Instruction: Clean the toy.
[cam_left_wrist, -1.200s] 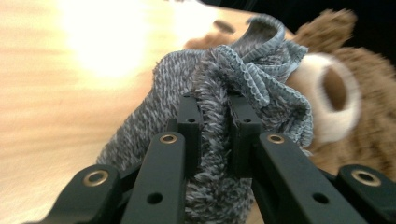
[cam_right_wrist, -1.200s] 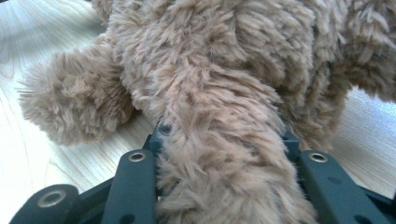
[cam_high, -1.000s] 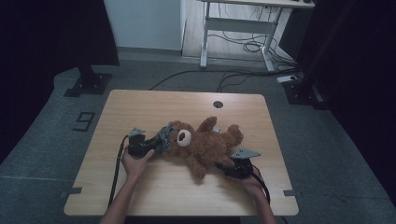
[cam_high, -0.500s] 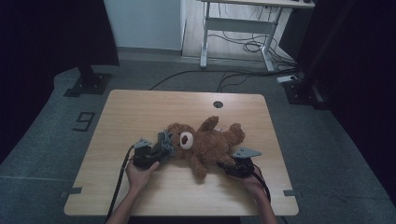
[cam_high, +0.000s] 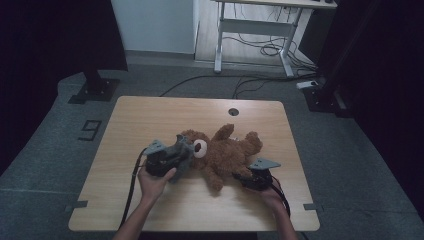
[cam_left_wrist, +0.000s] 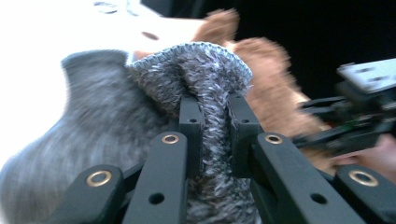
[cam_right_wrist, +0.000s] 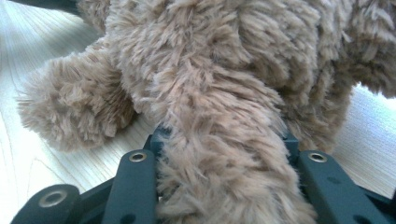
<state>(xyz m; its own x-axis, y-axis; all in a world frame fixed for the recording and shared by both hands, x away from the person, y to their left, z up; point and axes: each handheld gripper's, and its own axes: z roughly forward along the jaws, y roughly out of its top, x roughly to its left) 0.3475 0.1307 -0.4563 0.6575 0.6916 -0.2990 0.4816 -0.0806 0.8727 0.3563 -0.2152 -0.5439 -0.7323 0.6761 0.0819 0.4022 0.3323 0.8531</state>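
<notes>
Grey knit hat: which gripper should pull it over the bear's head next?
Left. The left gripper is already shut on the grey knit hat beside the teddy bear head; the right gripper clamps a plush limb, likely steadying it.

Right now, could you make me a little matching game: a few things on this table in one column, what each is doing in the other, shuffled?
Things:
1. left tool
2. right tool
3. bear
4. table

States:
A. lies on its back across the wood
B. clamped on a furry brown limb
C. pinching a fold of grey knit
D. carries everything, with a round hole near its far edge

Pairs: 1-C, 2-B, 3-A, 4-D
</notes>
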